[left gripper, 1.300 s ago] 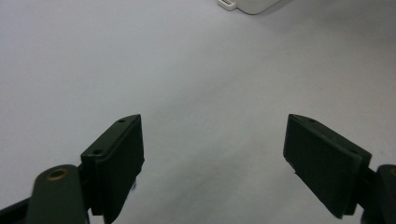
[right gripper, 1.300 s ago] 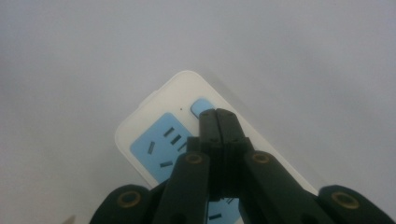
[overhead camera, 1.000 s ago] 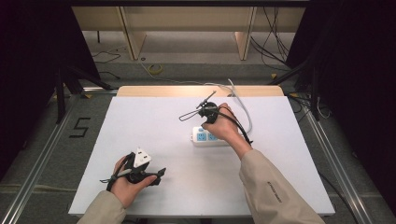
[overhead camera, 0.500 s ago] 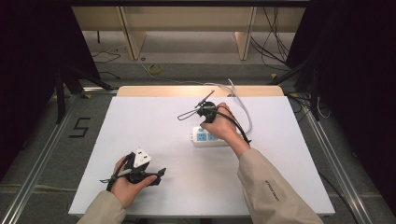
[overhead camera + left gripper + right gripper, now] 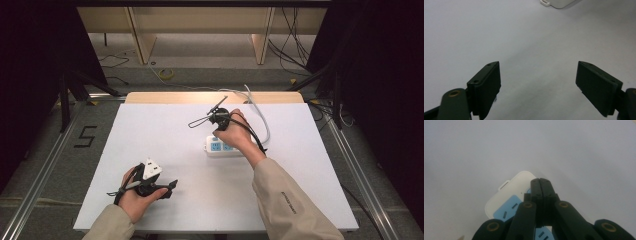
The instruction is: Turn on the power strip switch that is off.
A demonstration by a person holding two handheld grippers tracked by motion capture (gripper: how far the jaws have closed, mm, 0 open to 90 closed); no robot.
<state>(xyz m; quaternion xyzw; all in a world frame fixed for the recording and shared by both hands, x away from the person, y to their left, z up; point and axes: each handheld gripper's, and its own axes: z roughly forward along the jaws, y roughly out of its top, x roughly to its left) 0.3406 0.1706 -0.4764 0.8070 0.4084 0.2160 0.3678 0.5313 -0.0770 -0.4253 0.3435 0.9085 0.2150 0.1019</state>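
A white power strip (image 5: 223, 147) with blue socket panels lies flat at the middle of the white table (image 5: 165, 135); its white cable (image 5: 263, 122) runs off toward the back edge. My right gripper (image 5: 219, 121) hangs over the strip's left end, pointing down. In the right gripper view its jaws (image 5: 540, 181) are pressed together with nothing between them, just above the power strip (image 5: 507, 195). Near the front left of the table my left gripper (image 5: 161, 181) rests low. Its jaws (image 5: 537, 75) stand wide apart over bare table, and a corner of the power strip (image 5: 559, 2) shows far ahead.
Beyond the table's far edge stands a wooden frame (image 5: 140, 35) with loose cables on the floor. Metal rails (image 5: 45, 165) run along both sides of the table. A "5" mark (image 5: 86, 136) sits on the floor at the left.
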